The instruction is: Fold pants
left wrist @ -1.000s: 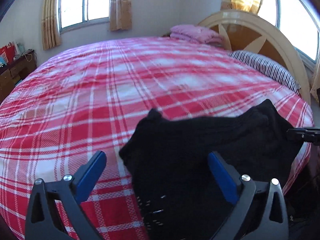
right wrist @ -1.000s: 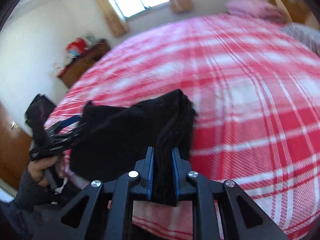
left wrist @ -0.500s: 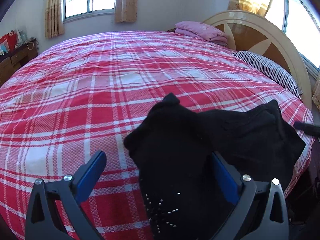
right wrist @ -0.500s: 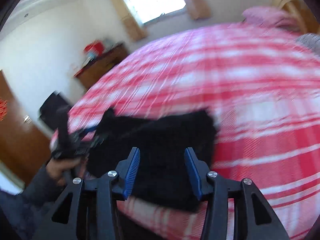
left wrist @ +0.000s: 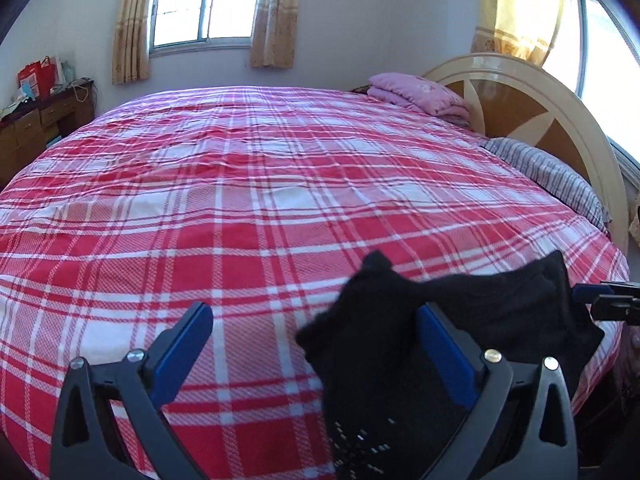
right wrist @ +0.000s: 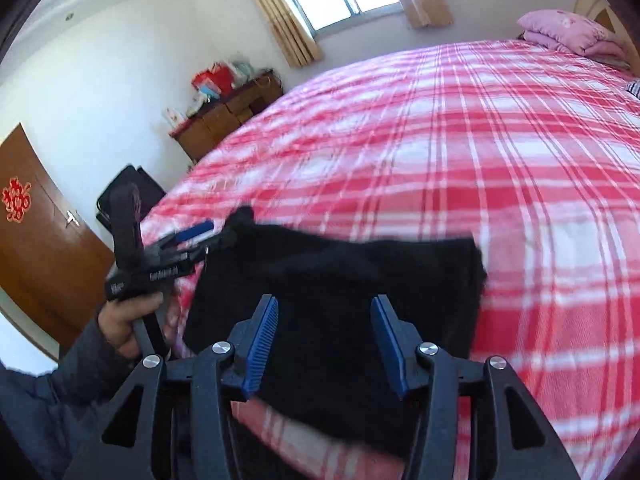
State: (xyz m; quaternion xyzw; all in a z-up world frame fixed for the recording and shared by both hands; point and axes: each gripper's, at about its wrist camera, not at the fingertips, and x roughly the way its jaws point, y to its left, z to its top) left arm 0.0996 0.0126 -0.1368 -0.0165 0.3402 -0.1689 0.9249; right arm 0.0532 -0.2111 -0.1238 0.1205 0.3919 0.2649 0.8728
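The right tongs (right wrist: 324, 344) stand open, their blue pads spread above the black pants (right wrist: 336, 304) and gripping nothing. The left tongs (left wrist: 312, 354) are open too; a corner of the pants lies draped against the inner face of the right-hand pad, but the jaws are far apart and clamp no cloth. In the right wrist view the left tongs (right wrist: 192, 240) show at the pants' left edge, held by the person's hand (right wrist: 124, 320), with the tips touching or just beside the fabric; which one cannot be told.

The pants lie as a bunched, roughly rectangular stack at the near edge of the bed (left wrist: 248, 216), with one edge hanging over it. Away from the pants, across the bed, sit a pink folded blanket (left wrist: 416, 92) and a striped pillow (left wrist: 552, 172) by the headboard (left wrist: 532, 92).

Judging by the compact shape, a fold seems just laid down and both tongs released. The next move likely calls for closing on two fresh edges or corners of the stack, taking all layers evenly, to fold again or square it up
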